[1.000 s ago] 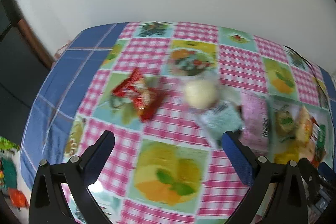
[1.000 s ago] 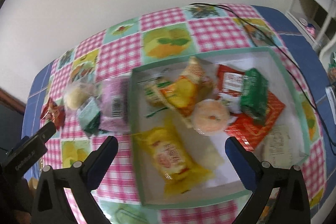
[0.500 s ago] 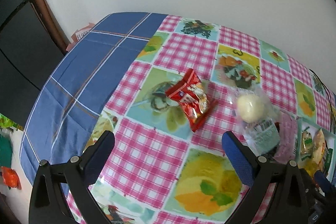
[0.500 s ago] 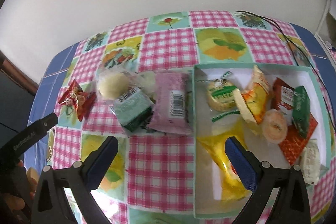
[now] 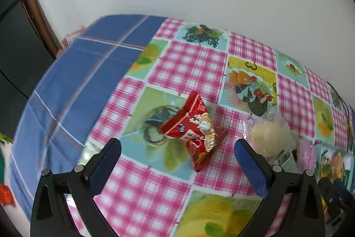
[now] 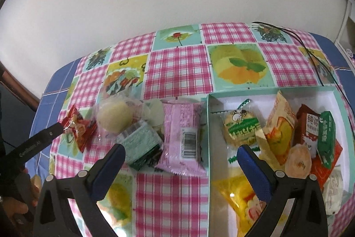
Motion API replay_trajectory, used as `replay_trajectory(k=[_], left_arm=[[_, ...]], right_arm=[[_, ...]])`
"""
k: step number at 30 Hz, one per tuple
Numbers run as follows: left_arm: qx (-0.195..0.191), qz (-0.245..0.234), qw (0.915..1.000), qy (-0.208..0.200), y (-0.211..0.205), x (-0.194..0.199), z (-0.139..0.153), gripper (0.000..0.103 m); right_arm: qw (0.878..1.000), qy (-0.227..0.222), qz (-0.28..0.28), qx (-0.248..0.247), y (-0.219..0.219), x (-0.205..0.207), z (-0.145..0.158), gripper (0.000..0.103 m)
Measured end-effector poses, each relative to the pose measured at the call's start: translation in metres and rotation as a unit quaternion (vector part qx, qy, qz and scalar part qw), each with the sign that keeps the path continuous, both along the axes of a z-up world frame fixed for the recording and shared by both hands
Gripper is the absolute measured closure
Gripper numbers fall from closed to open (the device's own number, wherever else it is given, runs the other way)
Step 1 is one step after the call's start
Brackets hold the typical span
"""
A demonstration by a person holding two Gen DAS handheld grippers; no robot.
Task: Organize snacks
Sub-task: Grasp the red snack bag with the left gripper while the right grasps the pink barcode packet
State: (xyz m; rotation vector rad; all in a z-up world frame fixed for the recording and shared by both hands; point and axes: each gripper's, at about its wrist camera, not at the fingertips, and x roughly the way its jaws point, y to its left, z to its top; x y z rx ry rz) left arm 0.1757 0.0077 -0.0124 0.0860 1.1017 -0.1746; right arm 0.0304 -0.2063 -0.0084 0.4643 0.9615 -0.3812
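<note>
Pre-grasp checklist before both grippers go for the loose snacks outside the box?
1. Left gripper open, nothing held: ok.
2. Red snack packet lies ahead between the left jaws, free of neighbours: ok.
3. Right gripper empty; its jaws have just been closing slightly, still wide: ok.
4. Pink packet clear to grip: not ok, it touches the green packet.
5. Room in the box: ok, bare floor shows at its rear.
6. Contact with any snack: none yet.
</note>
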Motion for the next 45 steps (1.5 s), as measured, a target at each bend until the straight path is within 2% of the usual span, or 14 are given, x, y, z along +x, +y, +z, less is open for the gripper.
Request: replay_trajectory(k=[2, 7, 11, 12, 14, 16, 18, 20, 26, 31, 32, 36, 45], left_arm=[[-0.003, 0.000, 1.0000, 0.004, -0.005, 0.004, -0.006, 0.002], [-0.010, 0.014, 0.9998, 0.013, -0.007, 0.014, -0.019, 0.002], [-0.018, 0.028, 0.9991, 0.026, -0.003, 0.020, -0.031, 0.003], [-0.019, 0.032, 0.9989, 0.029, -0.001, 0.021, -0.034, 0.006], [-0.021, 0.041, 0.9983, 0.036, 0.002, 0.024, -0.039, 0.019], [-0.031, 0.044, 0.9977, 0.040, 0.004, 0.026, -0.041, 0.020], [-0.039, 0.044, 0.9974, 0.041, 0.005, 0.026, -0.042, 0.027], [-0.044, 0.044, 0.9972, 0.040, 0.004, 0.025, -0.040, 0.039], [-0.042, 0.031, 0.9977, 0.043, -0.001, 0.022, -0.038, 0.060], [-0.039, 0.025, 0.9978, 0.048, -0.003, 0.022, -0.038, 0.063], [-0.040, 0.024, 0.9977, 0.049, -0.003, 0.021, -0.037, 0.068], [-0.036, 0.028, 0.9976, 0.051, -0.003, 0.021, -0.034, 0.068], [-0.044, 0.035, 0.9971, 0.050, 0.001, 0.013, -0.017, 0.069]], right_arm=[[1.000, -0.001, 0.000, -0.003, -0.001, 0.004, -0.003, 0.012], [1.000, 0.001, 0.013, -0.004, 0.002, 0.016, -0.013, 0.022], [1.000, 0.009, 0.018, -0.001, 0.004, 0.024, -0.024, 0.025], [1.000, 0.009, 0.017, -0.010, 0.005, 0.025, -0.025, 0.025], [0.999, 0.012, 0.020, -0.023, 0.007, 0.028, -0.025, 0.029], [0.999, 0.012, 0.023, -0.031, 0.008, 0.030, -0.025, 0.030], [0.999, 0.013, 0.026, -0.037, 0.009, 0.032, -0.025, 0.032], [0.999, 0.014, 0.034, -0.025, 0.010, 0.033, -0.027, 0.038], [0.999, 0.023, 0.030, -0.024, 0.010, 0.034, -0.036, 0.045], [0.999, 0.023, 0.025, -0.020, 0.008, 0.033, -0.038, 0.047], [0.999, 0.022, 0.024, -0.020, 0.008, 0.033, -0.038, 0.050], [0.999, 0.020, 0.021, -0.021, 0.008, 0.032, -0.034, 0.065], [1.000, 0.015, 0.020, -0.010, 0.008, 0.027, -0.029, 0.069]])
